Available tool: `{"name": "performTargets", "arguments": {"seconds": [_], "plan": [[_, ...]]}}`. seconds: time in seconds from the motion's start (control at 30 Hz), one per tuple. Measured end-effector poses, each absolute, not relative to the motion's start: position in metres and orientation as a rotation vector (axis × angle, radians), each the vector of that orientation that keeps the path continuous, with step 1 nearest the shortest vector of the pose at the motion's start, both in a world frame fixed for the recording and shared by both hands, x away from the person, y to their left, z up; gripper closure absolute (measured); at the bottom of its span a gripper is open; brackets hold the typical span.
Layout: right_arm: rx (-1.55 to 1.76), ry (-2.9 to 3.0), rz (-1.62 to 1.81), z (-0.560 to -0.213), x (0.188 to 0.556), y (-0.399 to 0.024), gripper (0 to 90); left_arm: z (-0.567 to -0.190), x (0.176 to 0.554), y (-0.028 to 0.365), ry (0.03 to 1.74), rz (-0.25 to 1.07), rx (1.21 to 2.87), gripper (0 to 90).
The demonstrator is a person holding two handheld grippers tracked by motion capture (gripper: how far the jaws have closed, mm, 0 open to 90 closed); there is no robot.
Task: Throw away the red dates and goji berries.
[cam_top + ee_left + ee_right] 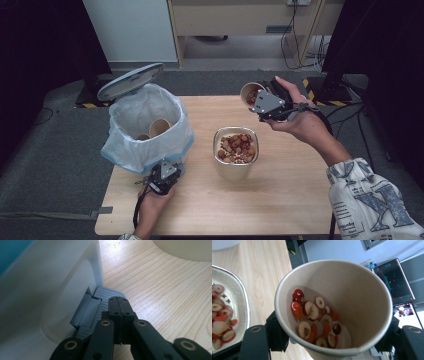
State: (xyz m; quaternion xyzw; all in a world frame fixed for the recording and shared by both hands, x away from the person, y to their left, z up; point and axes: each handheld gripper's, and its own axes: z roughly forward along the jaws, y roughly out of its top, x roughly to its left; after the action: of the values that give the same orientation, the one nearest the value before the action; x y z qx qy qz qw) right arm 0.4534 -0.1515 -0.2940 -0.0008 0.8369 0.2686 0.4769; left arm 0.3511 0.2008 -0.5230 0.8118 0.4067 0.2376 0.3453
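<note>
My right gripper (256, 99) is shut on a tan paper cup (249, 92), held tilted above the back right of the table. In the right gripper view the cup (357, 290) sits between the jaws and holds red and white dried fruit slices (317, 320). A cream bowl (233, 170) full of the same slices stands mid-table, below and left of the cup. My left gripper (169, 172) is shut, its tips resting on the grey foot pedal (105, 293) of a white bin (50, 290). The bin lid (130, 81) stands open.
The bin (150, 147) has a white bag liner and two used paper cups (159, 127) inside. It stands on the table's left side. The bowl rim (244, 305) lies close to the held cup. Bare wooden table (280, 200) spreads in front. A monitor (397, 280) stands beyond.
</note>
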Motion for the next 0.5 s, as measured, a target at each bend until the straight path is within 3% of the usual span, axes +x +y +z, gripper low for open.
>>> {"name": "performTargets", "arguments": {"seconds": [0.5], "plan": [[-0.032, 2.033, 0.635, -0.2895, 0.4497, -0.1492, 30.0, -0.5229, 0.3512, 0.2009, 1.054, 0.618, 2.11, 89.3]]}}
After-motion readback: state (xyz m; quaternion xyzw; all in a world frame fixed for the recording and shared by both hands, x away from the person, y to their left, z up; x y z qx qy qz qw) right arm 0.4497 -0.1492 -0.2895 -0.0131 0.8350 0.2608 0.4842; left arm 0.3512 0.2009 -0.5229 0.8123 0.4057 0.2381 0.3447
